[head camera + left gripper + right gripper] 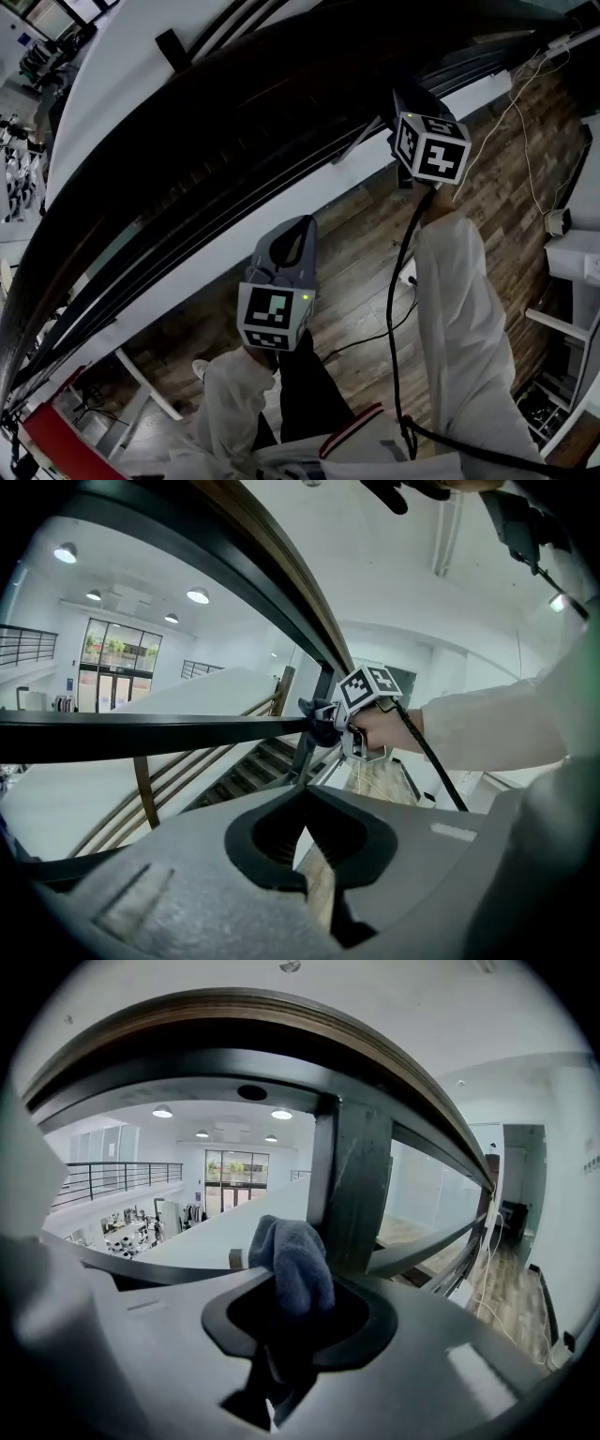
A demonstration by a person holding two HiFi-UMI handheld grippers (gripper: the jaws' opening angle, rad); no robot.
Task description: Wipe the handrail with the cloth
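The right claw (286, 1302) is shut tight on the cloth (292, 1265), a soft blue-grey one that sticks up out of the claw in a lump. The cloth is up under the handrail (281, 1012), right in front of a dark post (352, 1185) that holds the rail up. It does not touch the brown wood top of the rail. It is so close to the post that I cannot tell if it touches it. The left claw (305, 841) is closed with nothing in it, and it hangs lower down, away from the rail. I think the wiping is just starting or only partly done. The rail is very long and runs on both ways, and I see no clean or dirty marks on it to show how much is finished. The top of the rail most likely still needs a wipe. The head view shows the whole long curve of the rail, both claws and the wood floor (375, 234) far below, but the cloth is too dark to find there. The left gripper view looks across at the right claw from the side, with the cloth bunched where a dark bar meets the post, and it shows the stairs (248, 771) too. Only the right gripper view shows the cloth up close and how the claw bites it.
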